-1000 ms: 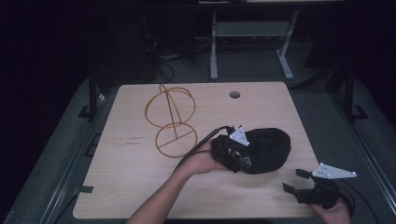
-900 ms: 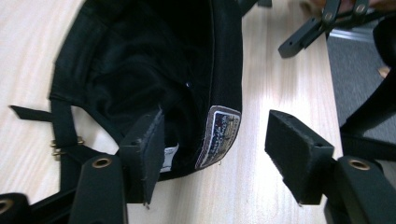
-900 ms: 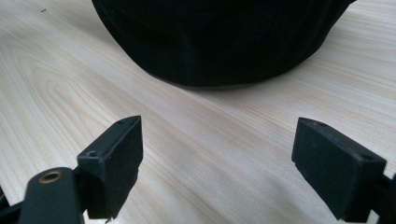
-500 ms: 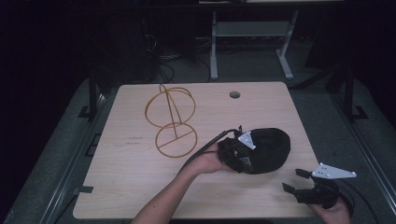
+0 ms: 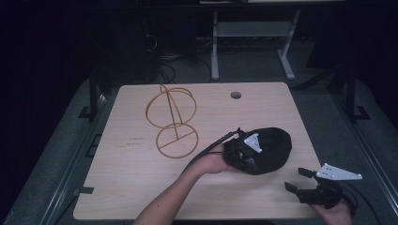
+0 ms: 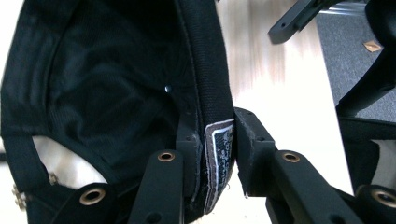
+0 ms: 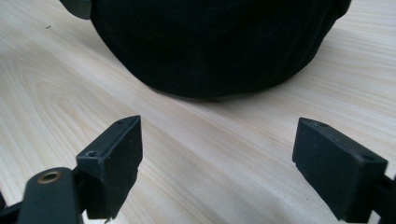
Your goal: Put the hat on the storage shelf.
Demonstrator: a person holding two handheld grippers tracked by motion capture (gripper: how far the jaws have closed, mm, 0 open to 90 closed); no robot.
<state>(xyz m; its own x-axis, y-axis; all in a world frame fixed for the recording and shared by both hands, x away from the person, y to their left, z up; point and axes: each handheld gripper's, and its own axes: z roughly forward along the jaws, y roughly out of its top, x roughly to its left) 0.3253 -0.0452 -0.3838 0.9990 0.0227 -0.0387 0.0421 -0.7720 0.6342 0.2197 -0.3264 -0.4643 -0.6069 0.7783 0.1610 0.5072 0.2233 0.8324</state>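
Note:
A black cap (image 5: pixel 270 150) lies upside down on the wooden table (image 5: pixel 131 187), right of centre. My left gripper (image 5: pixel 244 154) is shut on the cap's sweatband (image 6: pixel 210 93), pinching the rim where a sewn label (image 6: pixel 218 163) hangs; one jaw is inside the cap and one outside. The dark lining of the cap's inside (image 6: pixel 102 79) opens to the left in the left gripper view. My right gripper (image 5: pixel 295 180) rests near the table's front right corner, open, with bare wood between its jaws. It points at the cap's crown (image 7: pixel 210 42), a short way off.
A wire stand (image 5: pixel 171 122) of two gold rings on a curved stem stands left of centre on the table. A round cable hole (image 5: pixel 235 95) sits near the far edge. A white metal frame (image 5: pixel 248 42) stands on the floor behind.
My left gripper has shifted slightly right along with the cap rim it holds. The right gripper has stayed where it was.

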